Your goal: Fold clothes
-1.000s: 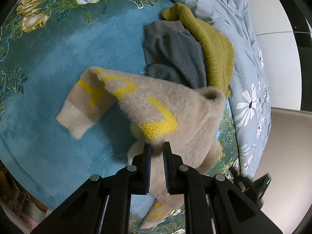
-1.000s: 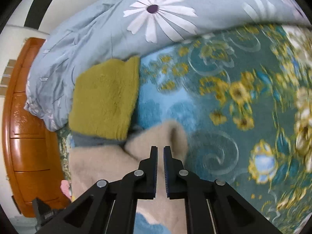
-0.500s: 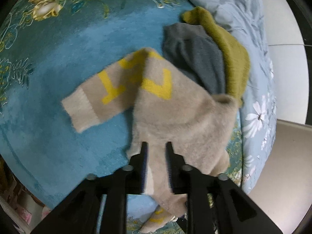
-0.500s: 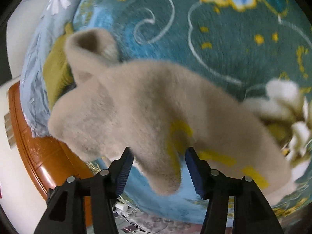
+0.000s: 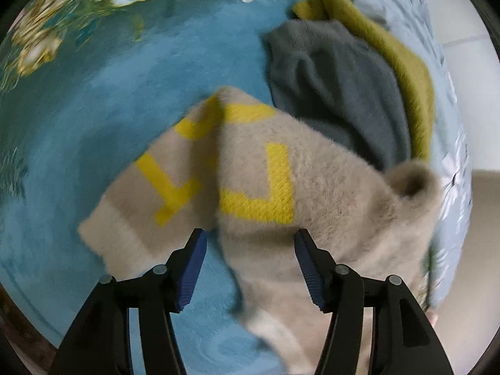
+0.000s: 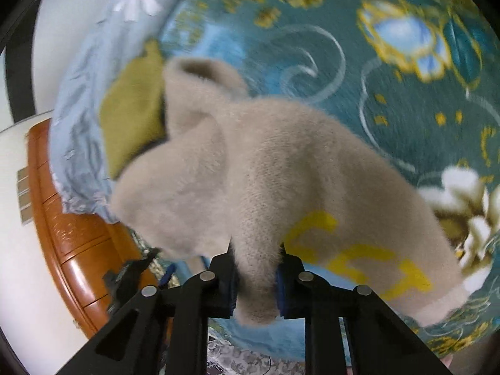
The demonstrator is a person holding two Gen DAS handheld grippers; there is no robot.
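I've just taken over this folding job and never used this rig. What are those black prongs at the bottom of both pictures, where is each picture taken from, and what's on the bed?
The black prongs are two-finger grippers that a person holds, one per hand. Each carries a fisheye camera looking along its fingers, so one picture comes from the left wrist and one from the right.

The left gripper stands open, holding nothing. The right gripper is closed on a fold of the beige sweater, a fuzzy knit with yellow letters.

The sweater lies on a teal floral blanket. Beyond it sit a grey garment and an olive-yellow garment, against a pale blue flowered quilt. A wooden cabinet stands beside the bed.
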